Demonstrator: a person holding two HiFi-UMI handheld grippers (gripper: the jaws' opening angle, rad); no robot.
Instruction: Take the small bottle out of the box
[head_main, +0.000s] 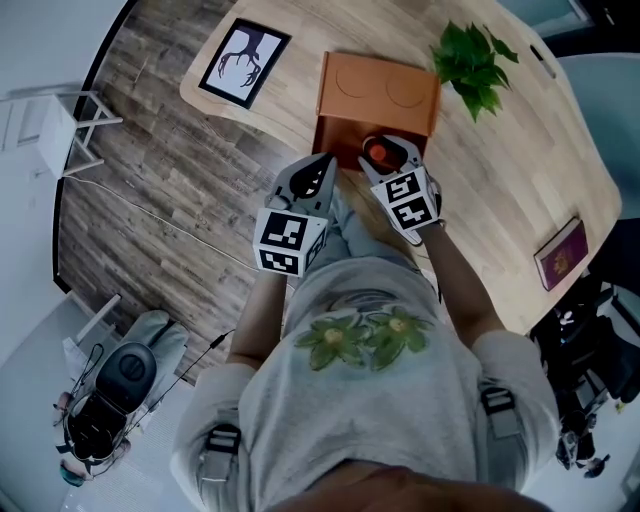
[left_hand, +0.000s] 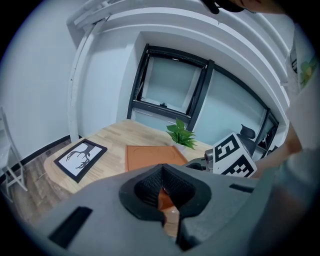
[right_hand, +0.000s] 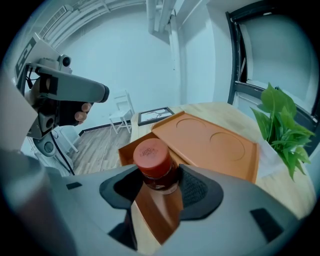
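Right gripper (right_hand: 157, 183): clenched on the bottle (right_hand: 154, 172). Both pads press the bottle's upper body. The red cap (right_hand: 150, 154) and the neck stand above the jaws, and the bottle is upright. Its lower part is hidden behind the jaws, so it cannot be told whether its base is clear of the box.

Left gripper (left_hand: 162, 195): jaws closed to a narrow slit, with nothing seen gripped. Orange from the box shows through the pad recess. In the head view this gripper sits just beside the box's near left corner. The right gripper view shows it to the left of the box and apart from it.

Bottle position: over the open near part of the box (right_hand: 125, 150), at the edge nearest the person.

Box: orange, standing on the table (head_main: 500, 170) near its edge. Behind the open part lies an orange panel (right_hand: 210, 142) with two round recesses, sloping up and away from the opening.

Surroundings: a plant (right_hand: 280, 130) stands just beyond the box's far right corner. A framed picture (head_main: 243, 62) of a dark branching figure lies flat at the table's left end, well apart from the box. A dark red book (head_main: 562, 252) lies near the table's right edge.
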